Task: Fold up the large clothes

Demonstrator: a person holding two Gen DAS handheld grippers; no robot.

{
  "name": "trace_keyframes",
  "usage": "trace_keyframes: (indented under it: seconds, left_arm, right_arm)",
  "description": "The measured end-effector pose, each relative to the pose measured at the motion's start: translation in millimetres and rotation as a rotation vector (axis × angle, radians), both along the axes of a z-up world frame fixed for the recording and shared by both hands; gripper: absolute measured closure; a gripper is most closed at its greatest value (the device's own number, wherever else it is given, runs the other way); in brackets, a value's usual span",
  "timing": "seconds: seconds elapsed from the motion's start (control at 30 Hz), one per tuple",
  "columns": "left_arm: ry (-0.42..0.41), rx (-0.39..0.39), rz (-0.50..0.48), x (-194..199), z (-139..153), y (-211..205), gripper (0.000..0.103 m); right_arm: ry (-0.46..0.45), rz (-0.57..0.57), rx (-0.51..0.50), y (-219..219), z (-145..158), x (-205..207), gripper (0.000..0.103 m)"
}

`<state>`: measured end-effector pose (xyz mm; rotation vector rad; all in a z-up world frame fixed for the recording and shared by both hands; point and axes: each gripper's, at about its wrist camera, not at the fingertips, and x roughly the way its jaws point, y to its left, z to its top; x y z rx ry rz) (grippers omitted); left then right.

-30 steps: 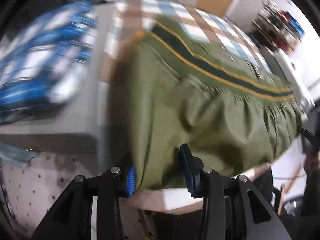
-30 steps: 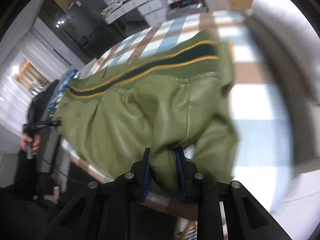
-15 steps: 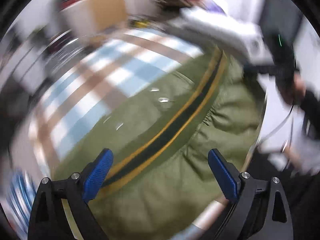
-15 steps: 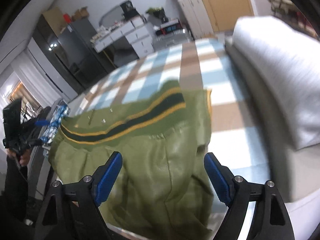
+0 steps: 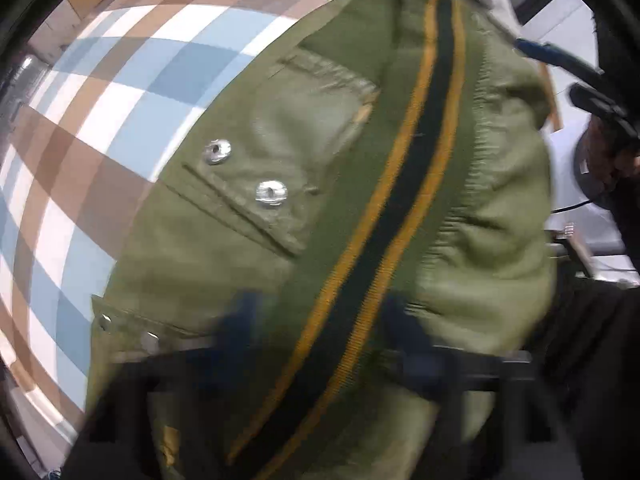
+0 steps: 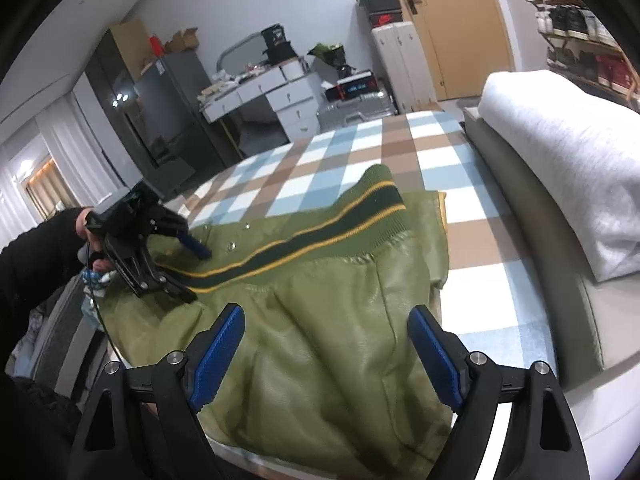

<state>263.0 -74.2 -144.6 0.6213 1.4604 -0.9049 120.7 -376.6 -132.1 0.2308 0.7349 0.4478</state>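
An olive green jacket (image 6: 320, 320) lies on the checked tablecloth (image 6: 340, 160). Its ribbed band (image 6: 320, 240) is dark green with yellow stripes and runs across the jacket. My left gripper (image 6: 194, 272) points straight down at the band's left end, held by a person's hand (image 6: 86, 224). In the left wrist view the gripper (image 5: 324, 328) is blurred. Its jaws are closing, with the band (image 5: 400, 200) between them, and the pads still look apart. Metal snaps (image 5: 272, 192) sit just beside it. My right gripper (image 6: 324, 344) hovers open above the jacket's body with nothing between its fingers.
A folded white blanket (image 6: 560, 160) lies on a grey cushion (image 6: 520, 208) along the right side. Beyond the table stand a white dresser (image 6: 288, 96), a dark fridge (image 6: 168, 100), a wooden door (image 6: 460, 20) and a shoe rack (image 6: 580, 32). The table's near edge runs under the jacket.
Both grippers have let go of the jacket's near edge. The left one opened wide, swung across and rolled, and now narrows over the striped band. The right one opened and stayed in place.
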Motion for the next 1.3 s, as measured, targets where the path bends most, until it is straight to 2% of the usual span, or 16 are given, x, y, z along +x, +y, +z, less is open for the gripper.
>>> trace_keyframes:
  seconds: [0.13, 0.2, 0.33, 0.5, 0.6, 0.7, 0.77, 0.8, 0.83, 0.9, 0.97, 1.03, 1.13, 1.2, 1.27, 1.3]
  left_arm:
    - [-0.031, 0.024, -0.014, -16.8, 5.4, 0.1, 0.093]
    - [-0.046, 0.03, 0.007, -24.1, 8.6, 0.3, 0.096]
    - [-0.123, 0.022, 0.019, -45.7, 28.3, 2.0, 0.098]
    - [-0.168, -0.055, 0.017, -77.8, 62.3, 7.7, 0.098]
    - [-0.194, -0.099, 0.011, -90.6, 76.0, 12.4, 0.098]
    - [-0.145, -0.153, 0.096, -88.1, 78.9, 26.2, 0.098]
    - [-0.147, -0.195, 0.116, -82.2, 80.4, 27.5, 0.098]
    - [-0.145, -0.223, 0.113, -84.6, 82.2, 29.8, 0.098]
    - [-0.155, -0.253, 0.117, -87.3, 84.7, 32.1, 0.098]
    - [-0.134, -0.312, 0.117, -90.4, 87.8, 31.2, 0.098]
    - [-0.141, -0.346, 0.136, -91.7, 86.4, 34.9, 0.098]
    - [-0.111, -0.376, 0.185, -88.7, 83.2, 39.9, 0.098]
    - [-0.072, -0.39, 0.229, -80.8, 82.8, 49.9, 0.084]
    - [-0.114, -0.353, 0.254, -70.5, 82.6, 55.2, 0.048]
    - [-0.155, -0.348, 0.273, -65.0, 83.0, 66.2, 0.029]
    - [-0.155, -0.364, 0.278, -63.3, 83.0, 69.6, 0.029]
  right_arm:
    - [-0.084, 0.078, 0.022, 12.8, 26.1, -1.9, 0.018]
    - [-0.113, 0.158, -0.03, 33.6, 40.2, 3.8, 0.017]
    - [-0.121, 0.376, -0.218, 90.3, 48.0, 23.0, 0.017]
    - [-0.283, 0.651, -0.579, 169.7, 44.2, 25.7, 0.017]
    - [-0.282, 0.826, -0.691, 200.6, 31.3, 30.3, 0.02]
    - [-0.269, 0.905, -0.68, 215.3, 27.3, 39.5, 0.021]
    - [-0.215, 0.936, -0.669, 223.7, 25.2, 47.9, 0.04]
    - [-0.175, 0.947, -0.649, 225.1, 22.5, 53.0, 0.062]
    - [-0.119, 0.959, -0.609, 225.2, 19.6, 57.8, 0.074]
    - [-0.047, 0.951, -0.541, 221.4, 11.2, 66.7, 0.081]
    - [0.01, 0.935, -0.483, 218.6, 2.5, 69.9, 0.097]
    - [0.013, 0.895, -0.457, 216.4, -0.5, 66.1, 0.099]
    - [0.017, 0.836, -0.414, 211.9, -0.1, 59.0, 0.099]
    - [0.01, 0.795, -0.376, 207.2, 3.5, 56.1, 0.099]
    - [-0.013, 0.762, -0.312, 198.7, 12.2, 50.4, 0.099]
    - [-0.027, 0.744, -0.283, 194.6, 16.1, 48.7, 0.099]
